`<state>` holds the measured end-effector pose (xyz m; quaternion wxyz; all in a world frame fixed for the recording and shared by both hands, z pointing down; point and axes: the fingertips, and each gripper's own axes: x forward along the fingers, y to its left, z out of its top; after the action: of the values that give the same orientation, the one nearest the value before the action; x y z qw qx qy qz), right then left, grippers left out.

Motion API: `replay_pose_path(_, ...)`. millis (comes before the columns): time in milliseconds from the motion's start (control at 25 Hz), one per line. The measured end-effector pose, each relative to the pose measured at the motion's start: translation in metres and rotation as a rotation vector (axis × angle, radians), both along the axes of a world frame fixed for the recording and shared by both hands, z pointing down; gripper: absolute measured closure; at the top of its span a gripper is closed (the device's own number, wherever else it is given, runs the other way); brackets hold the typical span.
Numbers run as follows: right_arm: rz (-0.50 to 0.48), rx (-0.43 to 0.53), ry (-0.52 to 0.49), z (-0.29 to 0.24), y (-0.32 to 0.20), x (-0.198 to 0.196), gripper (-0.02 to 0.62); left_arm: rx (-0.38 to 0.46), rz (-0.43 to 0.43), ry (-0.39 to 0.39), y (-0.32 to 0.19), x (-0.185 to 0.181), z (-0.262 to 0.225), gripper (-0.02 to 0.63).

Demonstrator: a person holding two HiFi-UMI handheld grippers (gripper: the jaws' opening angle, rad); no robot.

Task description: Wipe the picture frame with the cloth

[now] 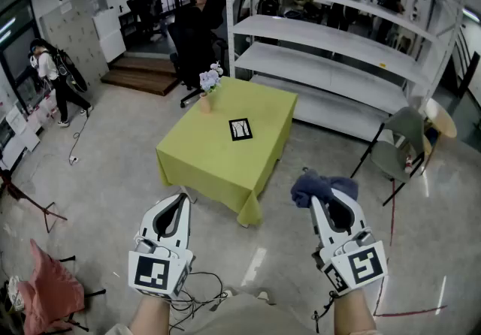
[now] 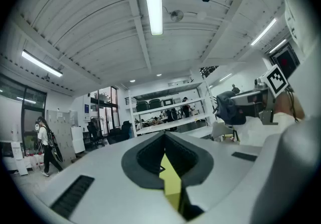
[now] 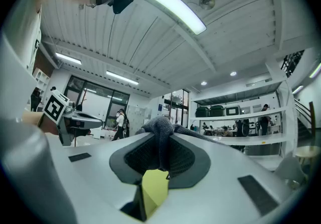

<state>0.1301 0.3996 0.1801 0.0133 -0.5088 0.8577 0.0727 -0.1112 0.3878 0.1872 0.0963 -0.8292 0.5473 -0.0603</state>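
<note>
The right gripper [image 1: 325, 203] pinches the blue cloth [image 1: 322, 186] tight between its two jaws. The cloth bunches up past the tips. The left gripper [image 1: 179, 202] has its jaws pressed together with nothing in them. Well ahead of both, the picture frame [image 1: 240, 129] lies flat on the yellow-green table [image 1: 218, 157], near a pot of flowers [image 1: 208, 89].
</note>
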Motion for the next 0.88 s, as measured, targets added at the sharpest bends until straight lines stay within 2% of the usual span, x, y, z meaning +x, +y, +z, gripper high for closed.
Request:
replay_pose_path(400,0.002,-0.019,-0.032,0.010,0.007,0.030,0.525,-0.009,0.015,0.005,0.006,0.031,0.008,0.598)
replay_pose_path(880,-0.021,-0.057,-0.020,0.028,0.013,0.074,0.525,-0.021,0.022,0.006,0.008,0.082,0.015,0.598)
